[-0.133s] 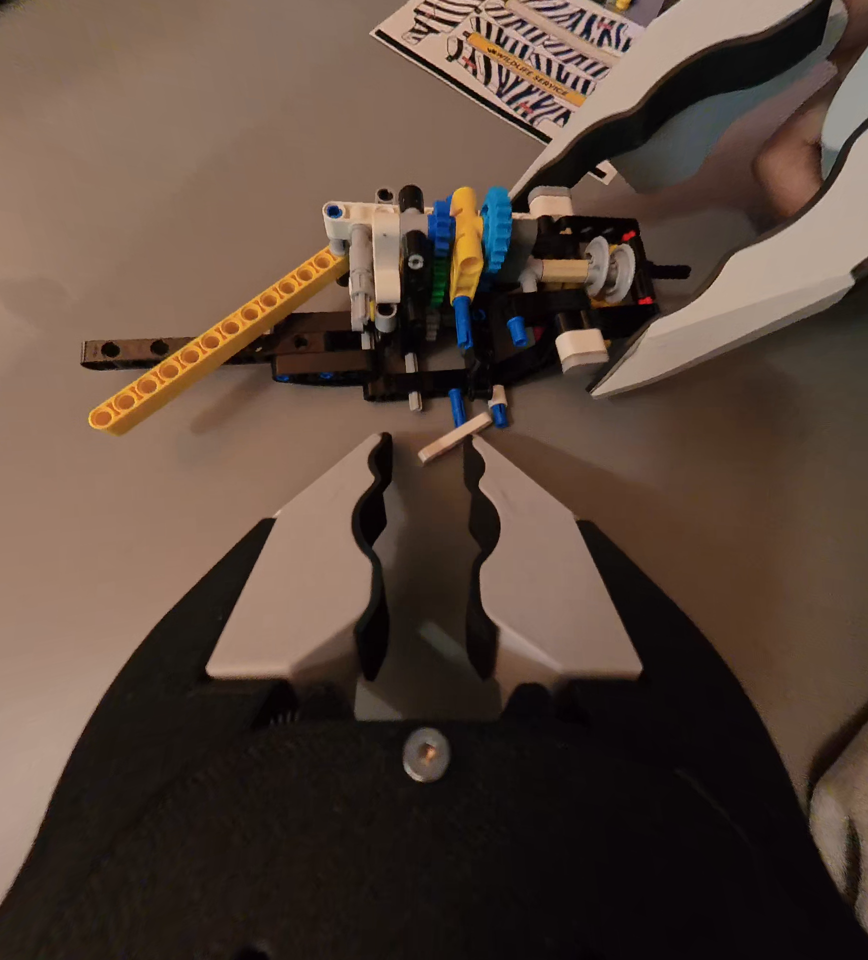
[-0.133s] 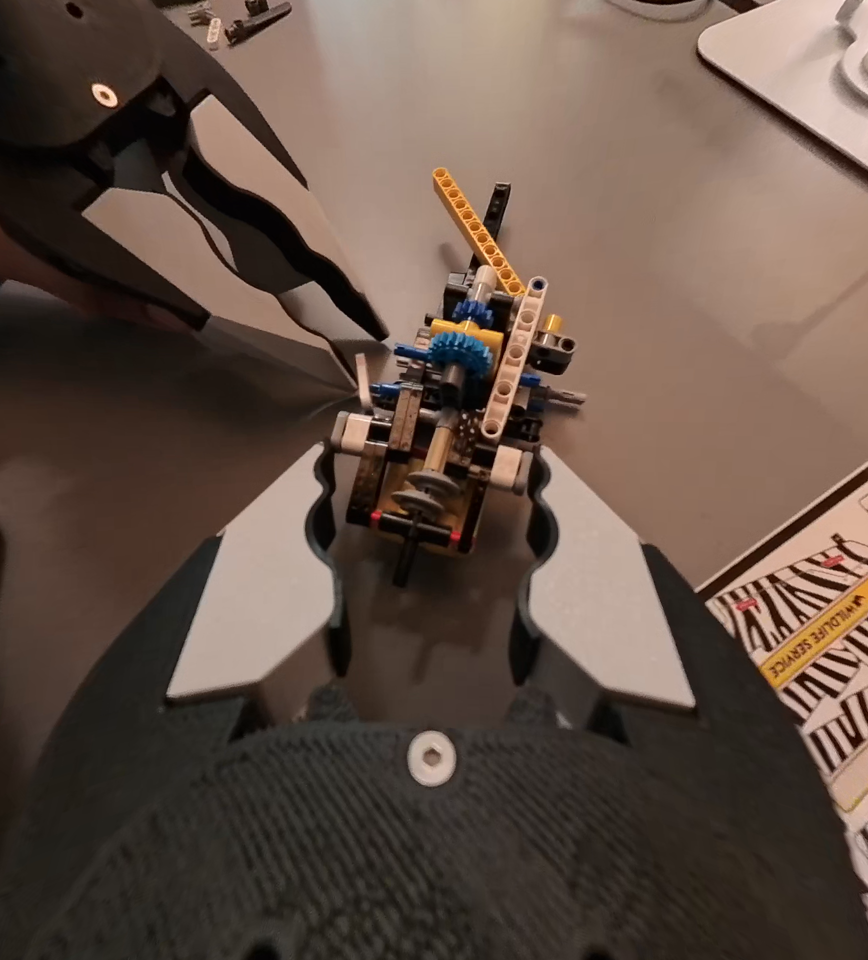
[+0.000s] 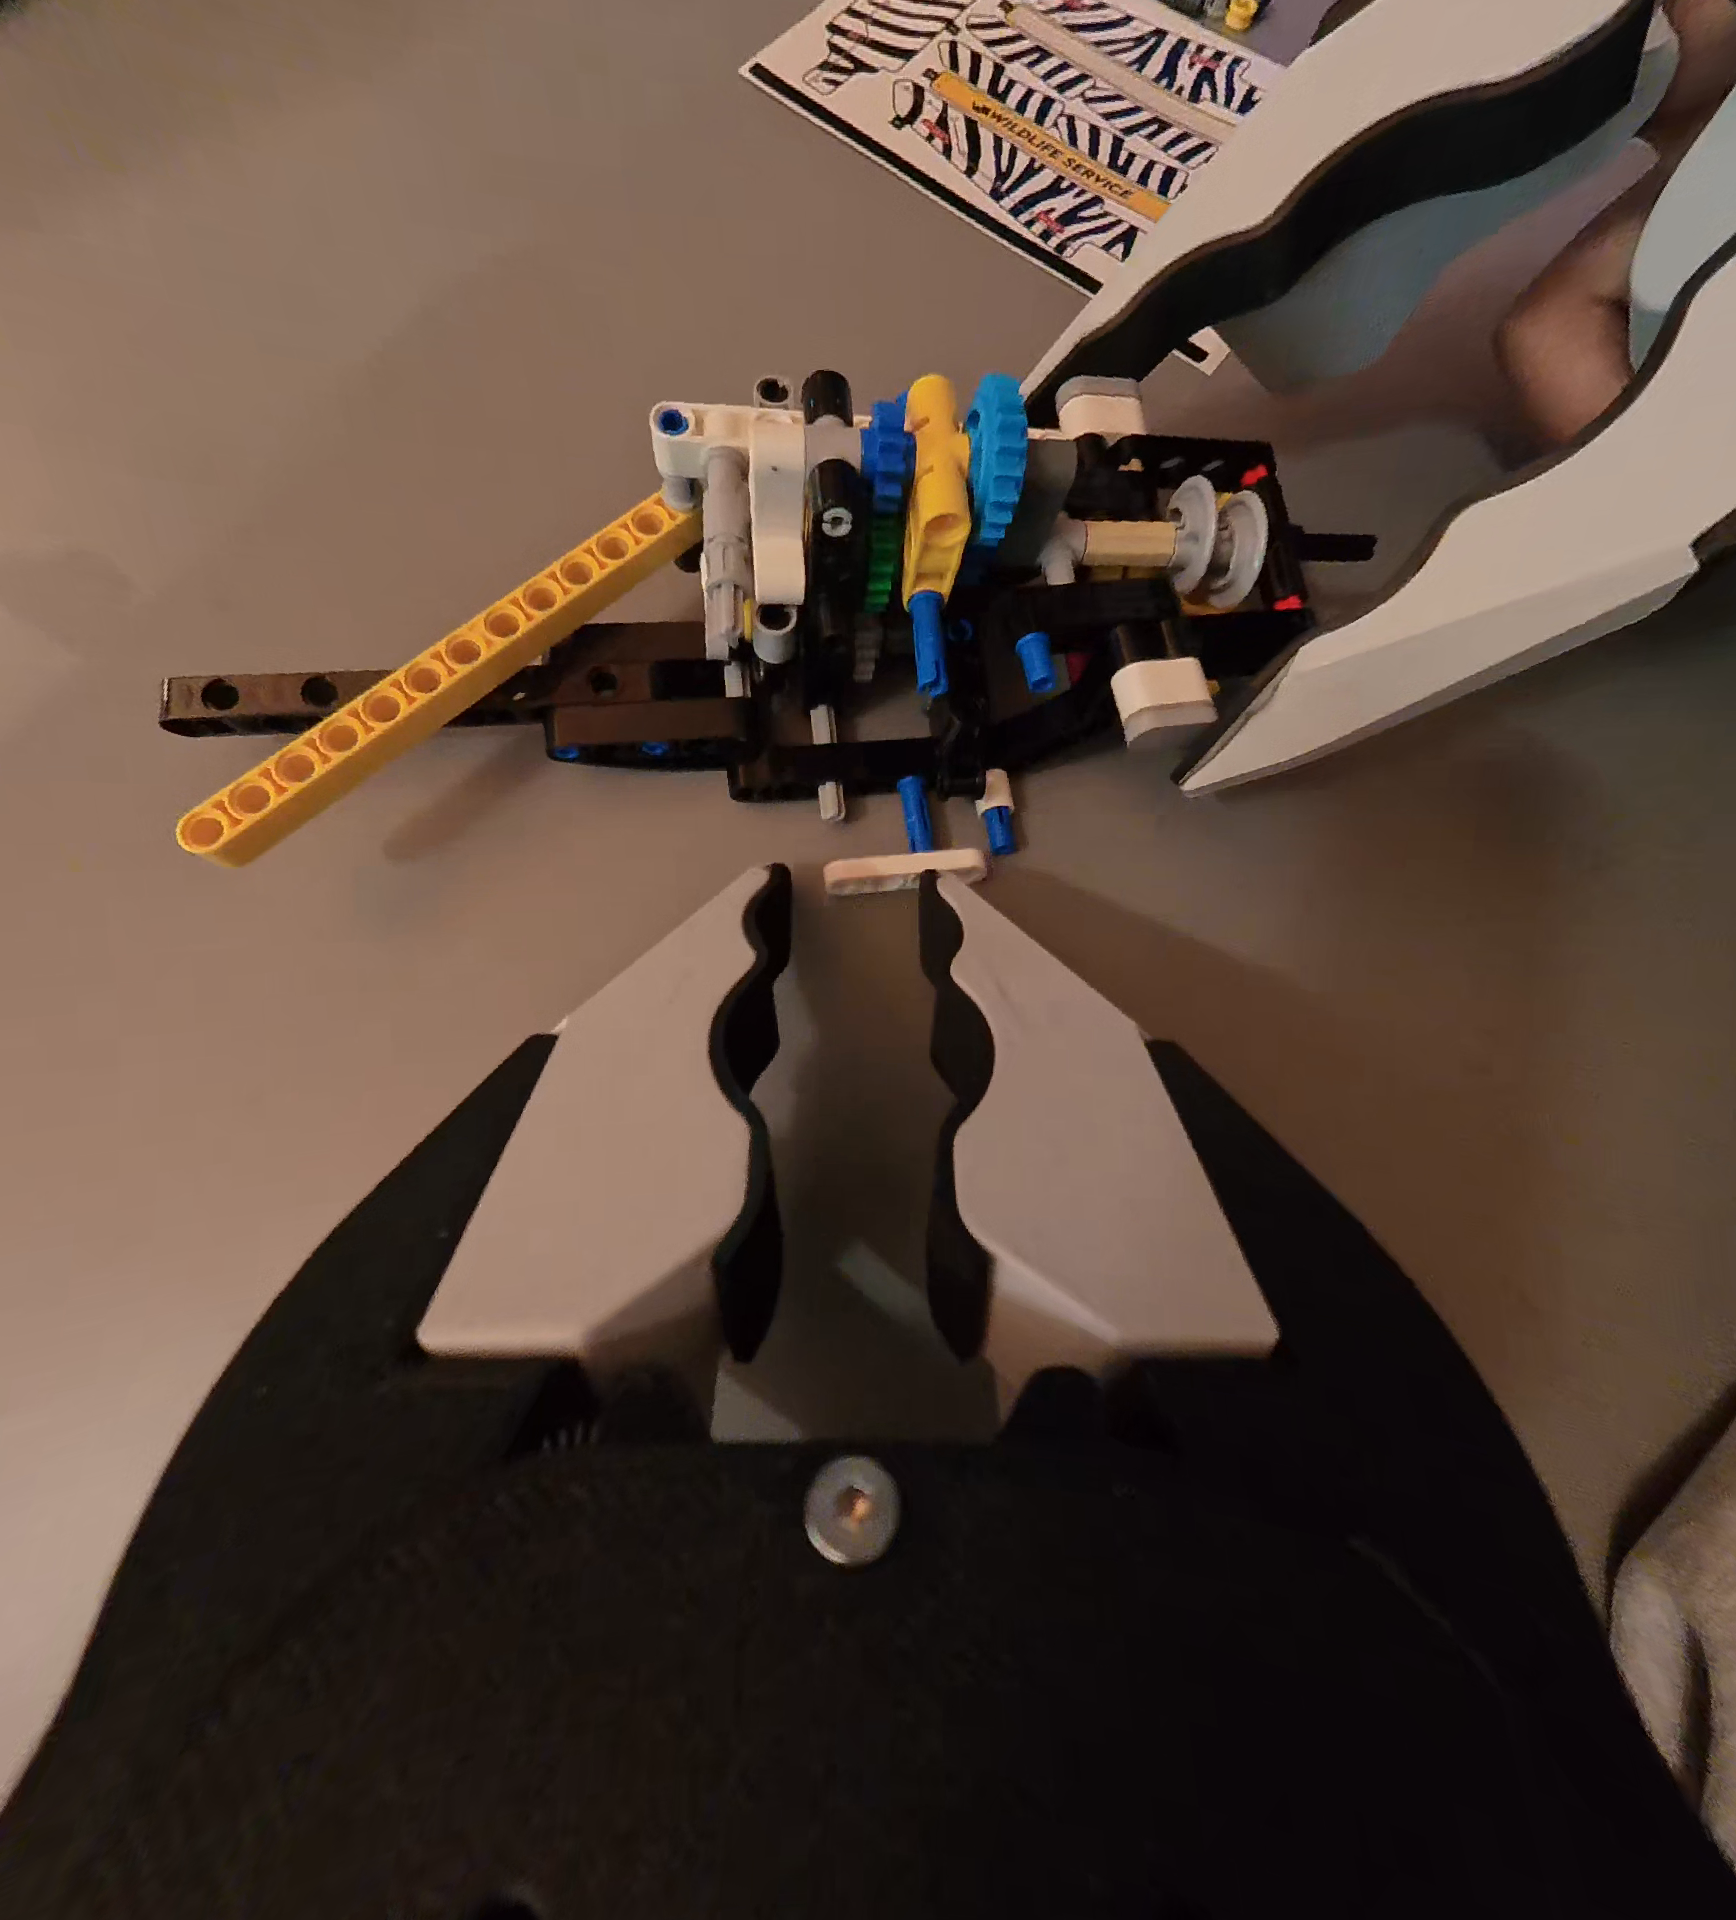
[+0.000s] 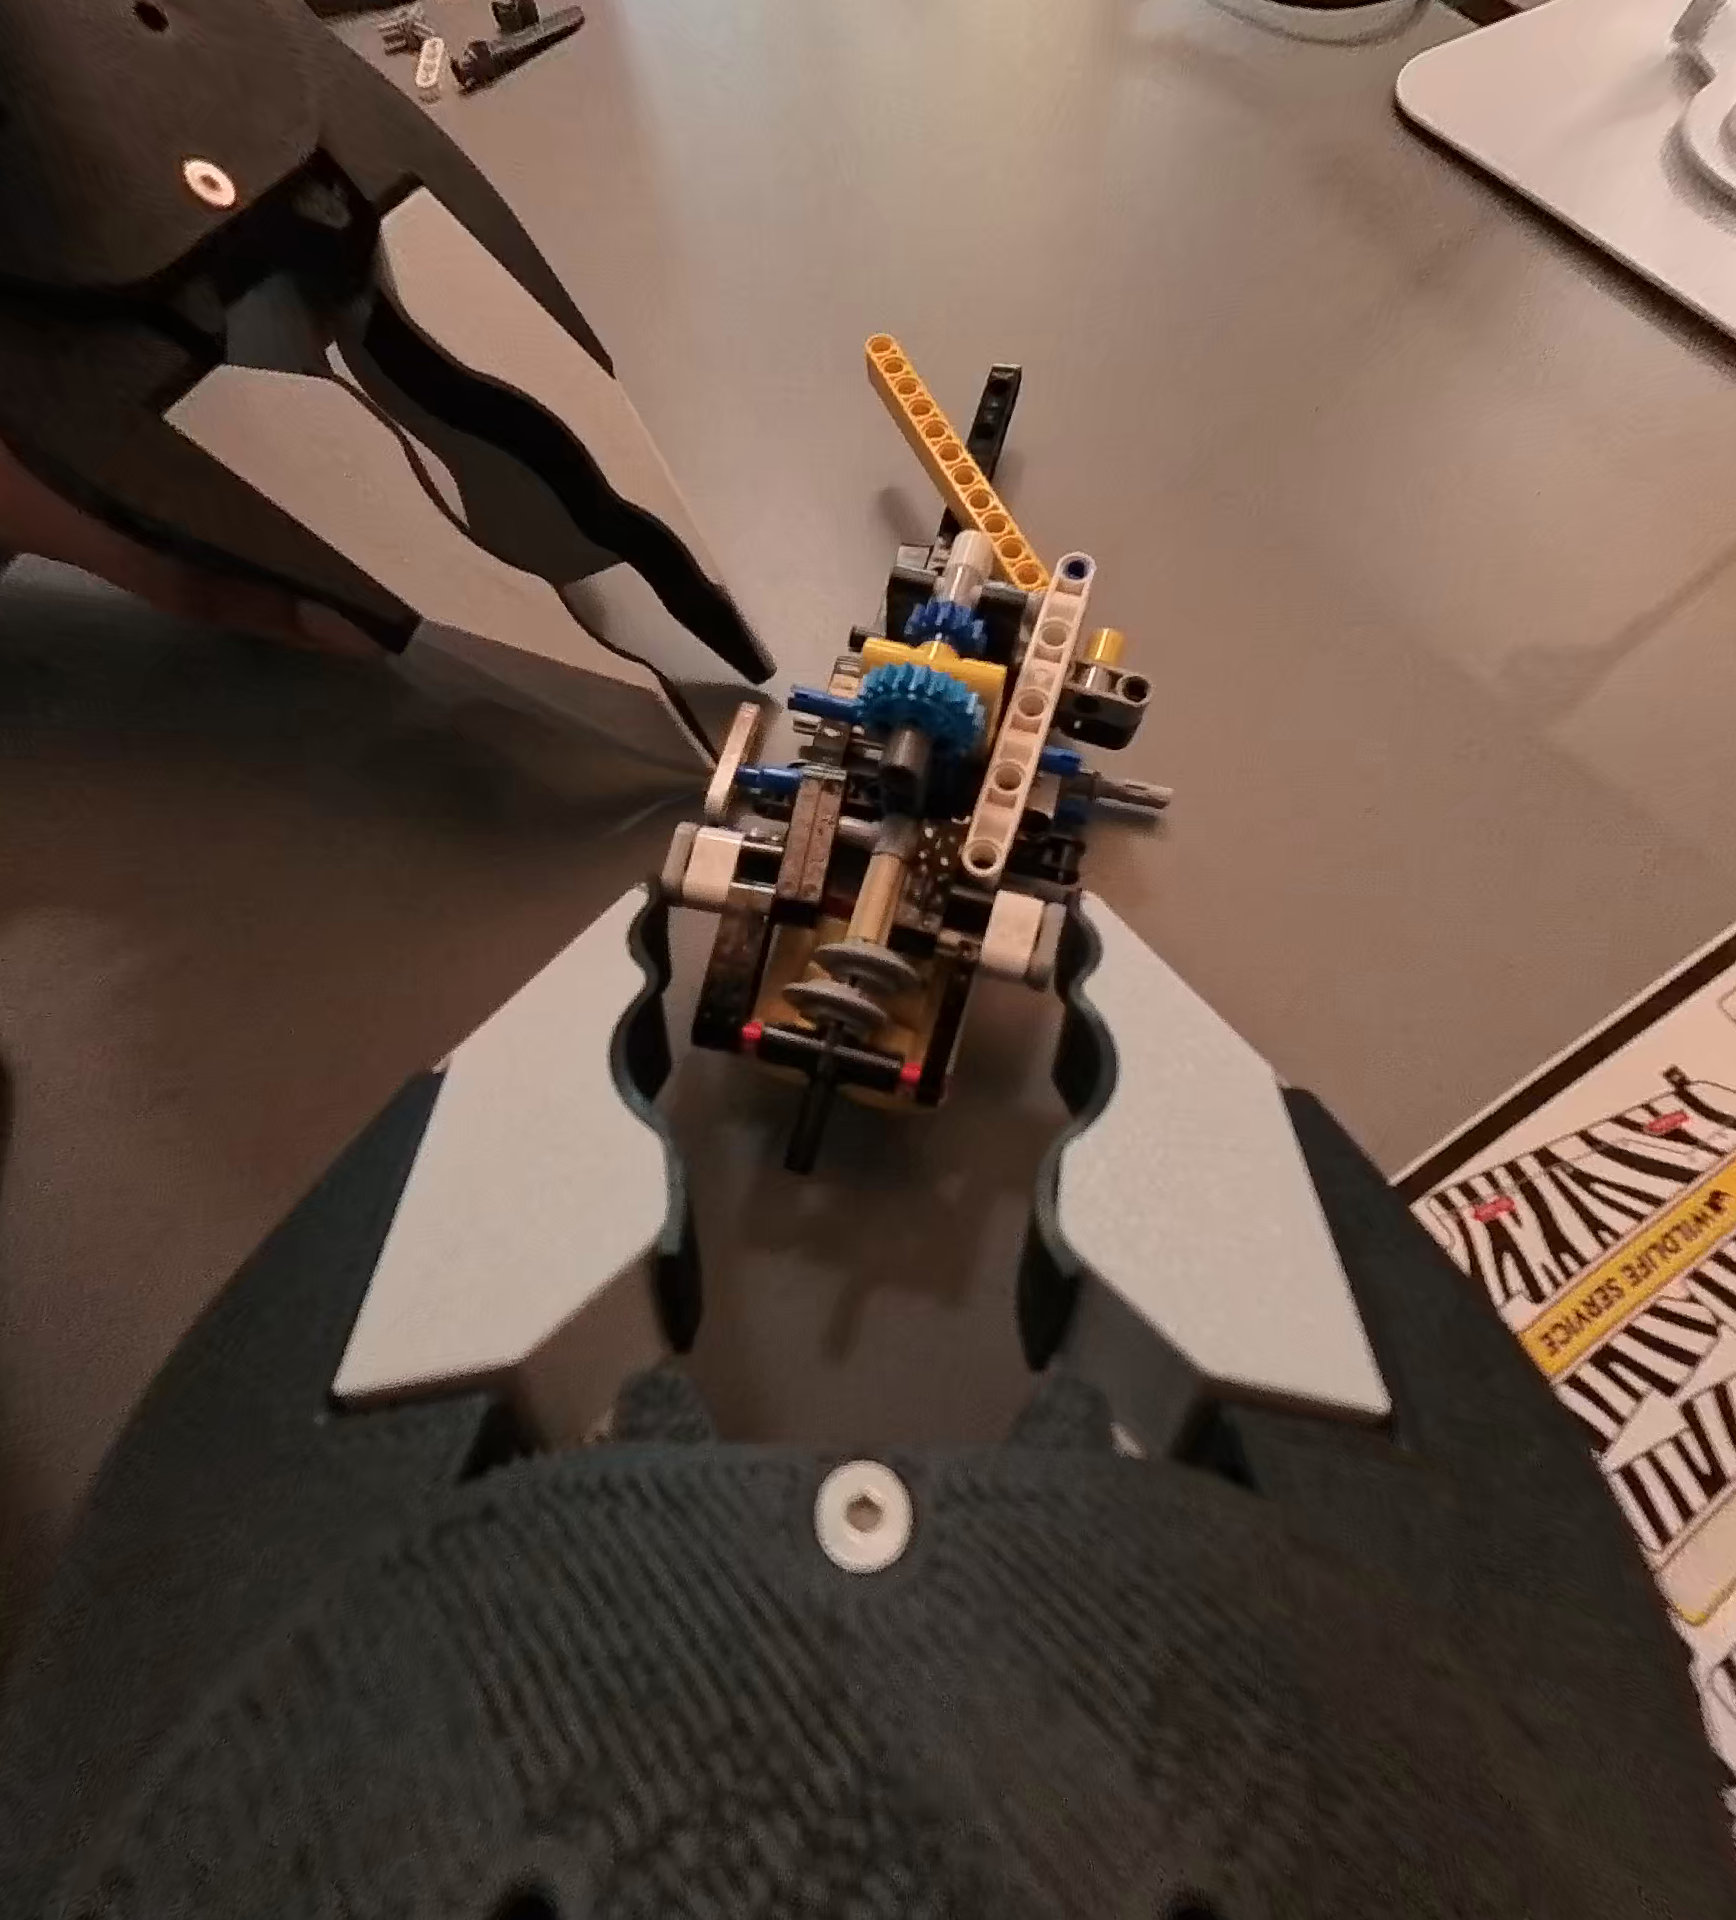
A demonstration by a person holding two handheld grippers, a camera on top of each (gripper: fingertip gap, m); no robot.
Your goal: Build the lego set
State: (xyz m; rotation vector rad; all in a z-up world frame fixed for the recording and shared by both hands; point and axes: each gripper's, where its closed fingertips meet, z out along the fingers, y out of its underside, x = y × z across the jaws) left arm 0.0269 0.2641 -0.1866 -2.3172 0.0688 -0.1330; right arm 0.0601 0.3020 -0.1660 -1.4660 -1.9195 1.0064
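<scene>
Since the earlier frame, the small white beam (image 3: 903, 869) at my left jaw tips has swung from a slant to lie straight across them, and nothing else has shifted.

From my left wrist, my left gripper (image 3: 856, 883) stands with its jaws a narrow gap apart. The white beam lies crosswise just at their tips, over the right one. Whether I grip it or only press it, I cannot tell. Straight ahead of the tips sits the half-built lego model (image 3: 905, 582) on the grey bench (image 3: 272, 312), its blue pins just beyond the beam. A long yellow beam (image 3: 428, 675) sticks out ahead and to the left. My right gripper (image 3: 1103, 582) comes in from ahead-right, bracing the model's end. A striped sticker sheet (image 3: 999, 135) lies far ahead.

From my right wrist, my right gripper (image 4: 859, 914) stands wide, its jaws straddling the model's (image 4: 905, 831) near end and touching white blocks on both sides. My left gripper (image 4: 729, 717) reaches in from ahead-left, the white beam (image 4: 734, 758) upright against the model's blue pin. Loose parts (image 4: 490, 52) wait far ahead-left.

I judge the gear core done. The white beam is not yet seated, and bodywork and stickers remain.
</scene>
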